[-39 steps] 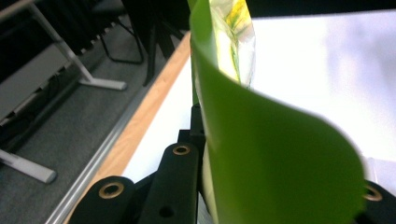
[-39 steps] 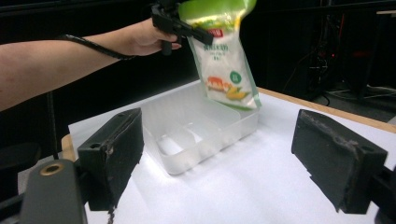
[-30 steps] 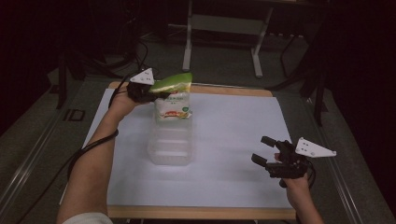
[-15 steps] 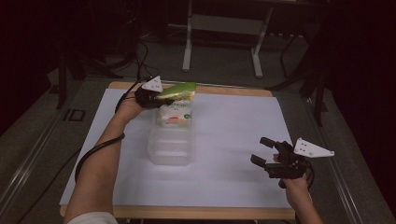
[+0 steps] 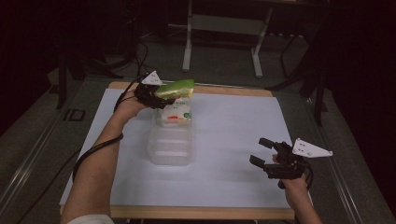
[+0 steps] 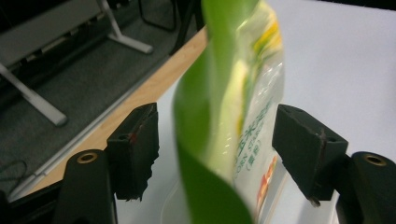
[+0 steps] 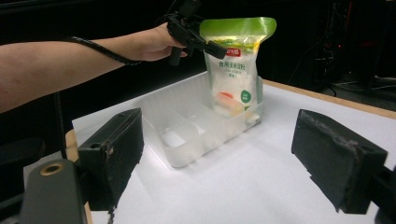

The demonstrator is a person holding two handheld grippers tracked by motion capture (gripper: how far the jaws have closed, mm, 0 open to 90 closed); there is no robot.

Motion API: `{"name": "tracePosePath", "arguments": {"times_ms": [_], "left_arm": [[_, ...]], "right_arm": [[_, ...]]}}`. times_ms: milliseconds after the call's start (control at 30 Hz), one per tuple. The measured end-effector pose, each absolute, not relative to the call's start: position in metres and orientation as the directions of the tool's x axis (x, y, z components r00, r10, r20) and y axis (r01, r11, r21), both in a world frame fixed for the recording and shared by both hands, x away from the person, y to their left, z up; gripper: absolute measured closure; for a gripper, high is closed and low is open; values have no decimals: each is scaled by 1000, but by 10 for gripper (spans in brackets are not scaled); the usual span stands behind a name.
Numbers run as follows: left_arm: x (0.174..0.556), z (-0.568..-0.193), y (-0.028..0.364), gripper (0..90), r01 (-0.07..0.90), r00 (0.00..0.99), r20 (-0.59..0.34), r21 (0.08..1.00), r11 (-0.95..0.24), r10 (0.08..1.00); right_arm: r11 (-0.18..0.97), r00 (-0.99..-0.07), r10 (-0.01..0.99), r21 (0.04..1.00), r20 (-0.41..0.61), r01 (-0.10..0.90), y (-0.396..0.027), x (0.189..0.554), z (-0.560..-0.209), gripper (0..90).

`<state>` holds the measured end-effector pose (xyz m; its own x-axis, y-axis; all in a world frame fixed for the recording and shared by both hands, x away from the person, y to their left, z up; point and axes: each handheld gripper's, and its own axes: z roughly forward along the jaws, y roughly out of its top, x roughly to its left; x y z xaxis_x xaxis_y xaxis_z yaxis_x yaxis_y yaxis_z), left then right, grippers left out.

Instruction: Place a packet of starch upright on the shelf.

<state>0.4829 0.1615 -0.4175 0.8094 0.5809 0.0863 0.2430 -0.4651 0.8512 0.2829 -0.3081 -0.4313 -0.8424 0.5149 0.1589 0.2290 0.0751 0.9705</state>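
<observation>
A clear pouch with a green top (image 5: 176,88) stands upright in the far end of a clear plastic container (image 5: 170,148) on the white table. My left gripper (image 5: 163,96) is at the pouch's top, and its jaws have just been opening. In the left gripper view the green top (image 6: 219,93) sits between the two pads with a gap on each side. My right gripper (image 5: 259,152) hovers open near the table's right front with nothing in it. The right gripper view shows the pouch (image 7: 236,60), the container (image 7: 187,128) and the left gripper (image 7: 205,41) beyond my open jaws.
The container has several compartments, and something white lies in the nearer one (image 7: 172,137). A white sheet (image 5: 233,140) covers the wooden table (image 5: 224,90). Metal stand legs (image 5: 189,42) rise on the floor behind the table. A cable (image 5: 95,151) trails along the left forearm.
The left jaws have opened off the pouch's green top, which they pinched before. The pouch has sunk slightly into the container's far end. The right hand has stayed put.
</observation>
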Motion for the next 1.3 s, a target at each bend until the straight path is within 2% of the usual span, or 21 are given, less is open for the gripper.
{"name": "tracePosePath", "arguments": {"times_ms": [100,267,333,433,667,733,1033,1300], "left_arm": [[478,-412,164,250,241,794,84,866,-439,602],[474,-409,168,139,268,765,43,886,-378,643],[469,-408,169,8,301,736,26,883,-361,677],[460,-408,171,3,352,686,9,871,-343,727],[444,-419,176,0,393,662,-19,860,-325,749],[439,-423,177,0,399,657,-55,871,-285,752],[402,-427,181,0,386,627,-20,876,-288,779],[358,-431,186,0,371,653,-41,888,-272,756]], "right_arm": [[72,-841,518,971,160,230,-309,283,-431,166],[86,-840,520,968,158,235,-309,280,-431,165],[92,-839,521,967,157,238,-310,278,-432,166],[89,-834,526,965,166,248,-313,277,-434,165],[98,-834,524,961,173,260,-312,276,-438,165],[103,-838,519,960,170,259,-311,275,-438,165],[104,-840,512,958,179,267,-307,274,-442,165],[107,-842,511,958,176,265,-306,274,-443,165]]}}
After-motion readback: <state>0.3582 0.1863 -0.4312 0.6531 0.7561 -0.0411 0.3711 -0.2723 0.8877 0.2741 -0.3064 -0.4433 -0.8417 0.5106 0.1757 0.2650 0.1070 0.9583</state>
